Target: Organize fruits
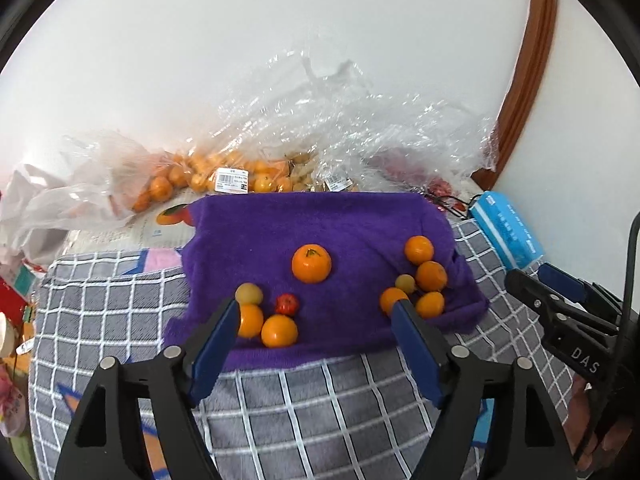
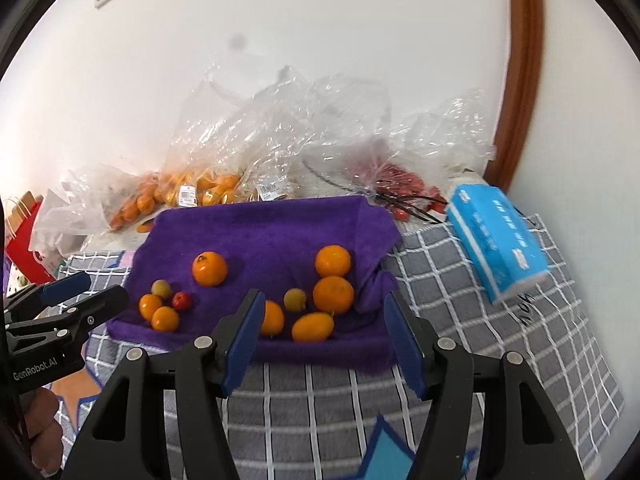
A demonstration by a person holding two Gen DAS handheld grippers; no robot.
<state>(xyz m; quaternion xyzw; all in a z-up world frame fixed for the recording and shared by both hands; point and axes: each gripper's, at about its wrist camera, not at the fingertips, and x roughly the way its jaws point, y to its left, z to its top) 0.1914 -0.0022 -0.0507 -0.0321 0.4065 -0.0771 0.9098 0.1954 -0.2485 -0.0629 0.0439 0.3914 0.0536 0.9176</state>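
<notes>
A purple towel (image 1: pixel 320 224) lies on a grey checked blanket (image 1: pixel 320 400). One large orange (image 1: pixel 311 263) sits alone near its middle. To the left lie two small oranges (image 1: pixel 279 331), a red fruit (image 1: pixel 287 304) and a yellowish fruit (image 1: pixel 249 294). A right-hand cluster (image 2: pixel 333 294) holds several oranges and a yellowish fruit (image 2: pixel 295 299). My left gripper (image 1: pixel 317 305) hovers open and empty over the towel's near edge. My right gripper (image 2: pixel 323 298) is open and empty before the right cluster. Each gripper shows at the other view's edge: left (image 2: pixel 102 286), right (image 1: pixel 528 274).
Crinkled clear plastic bags of oranges (image 1: pixel 192 176) and of red fruit (image 2: pixel 400 184) are piled against the white wall behind the towel. A blue tissue pack (image 2: pixel 496 236) lies to the right. A wooden door frame (image 2: pixel 524 80) rises far right, a red paper bag (image 2: pixel 20 248) far left.
</notes>
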